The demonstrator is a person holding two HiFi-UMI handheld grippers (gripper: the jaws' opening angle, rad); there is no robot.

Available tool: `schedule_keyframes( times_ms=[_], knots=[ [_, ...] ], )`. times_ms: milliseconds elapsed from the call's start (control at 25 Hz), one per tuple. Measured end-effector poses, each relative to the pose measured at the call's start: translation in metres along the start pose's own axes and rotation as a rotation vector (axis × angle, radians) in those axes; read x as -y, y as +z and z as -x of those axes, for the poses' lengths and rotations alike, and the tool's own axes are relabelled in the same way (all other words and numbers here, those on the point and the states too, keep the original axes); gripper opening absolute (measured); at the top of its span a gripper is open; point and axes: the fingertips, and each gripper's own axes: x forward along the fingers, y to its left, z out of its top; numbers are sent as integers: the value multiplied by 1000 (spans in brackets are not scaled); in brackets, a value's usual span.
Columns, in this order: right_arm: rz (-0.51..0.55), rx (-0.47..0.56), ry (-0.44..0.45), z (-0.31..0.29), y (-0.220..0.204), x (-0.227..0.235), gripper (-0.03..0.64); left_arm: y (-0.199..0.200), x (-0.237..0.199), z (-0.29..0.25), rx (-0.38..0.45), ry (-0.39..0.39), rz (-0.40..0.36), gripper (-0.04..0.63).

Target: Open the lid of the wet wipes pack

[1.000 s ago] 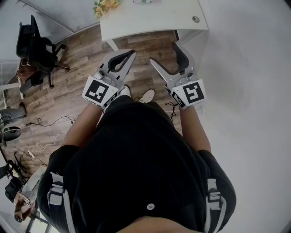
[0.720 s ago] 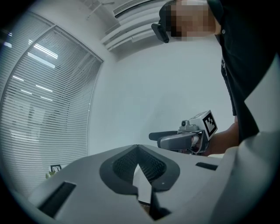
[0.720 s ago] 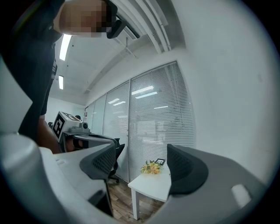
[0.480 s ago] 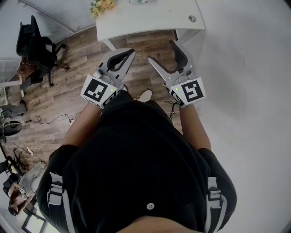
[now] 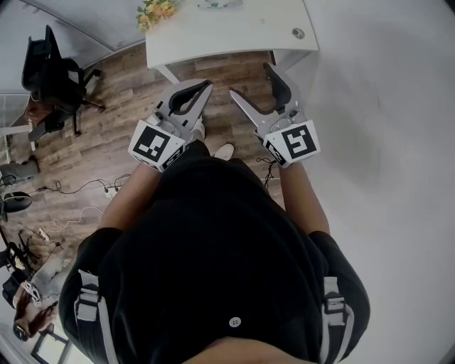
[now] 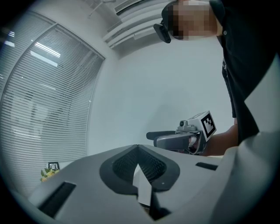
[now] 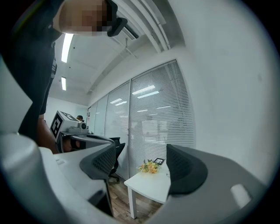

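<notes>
**Grippers raised, table well ahead**

Both grippers are held up in front of the person's chest, above the wooden floor [image 5: 106,142] and well apart from the white table [image 5: 234,32].

In its own view, the left gripper [image 5: 205,87] has its two fingers pressed together along the ribbed pads, and I see nothing between them. The right gripper [image 5: 250,78] has its fingers spread wide. In its own view the gap shows only the distant table and the flowers [image 5: 158,10], so it holds nothing. The two grippers are side by side and not touching, and each one shows in the other's view.

For writing, I can report little. The left cube [image 5: 153,144] and the right cube [image 5: 293,142] carry black-and-white square markers, which are patterns and not letters. A small framed card [image 7: 158,161] stands just beside the flowers, and its print is too small to read.

The pack I cannot make out with certainty. In the head view a pale thing [image 5: 212,3] with some green on it lies at the far edge of the table, cut off by the frame. I cannot tell if it is the pack, or how its lid stands.

A black chair [image 5: 53,75] stands at the left, well apart from the table. A light shoe [image 5: 225,151] shows on the floor just below the grippers.
</notes>
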Motion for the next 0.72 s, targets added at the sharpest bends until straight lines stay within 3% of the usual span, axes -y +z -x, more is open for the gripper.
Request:
schedule_keyframes(
  times_ms=[720],
  knots=[
    [14,-47,-35,-112,0,77,370,7,-126,-72,13,-33,14,8]
  ],
)
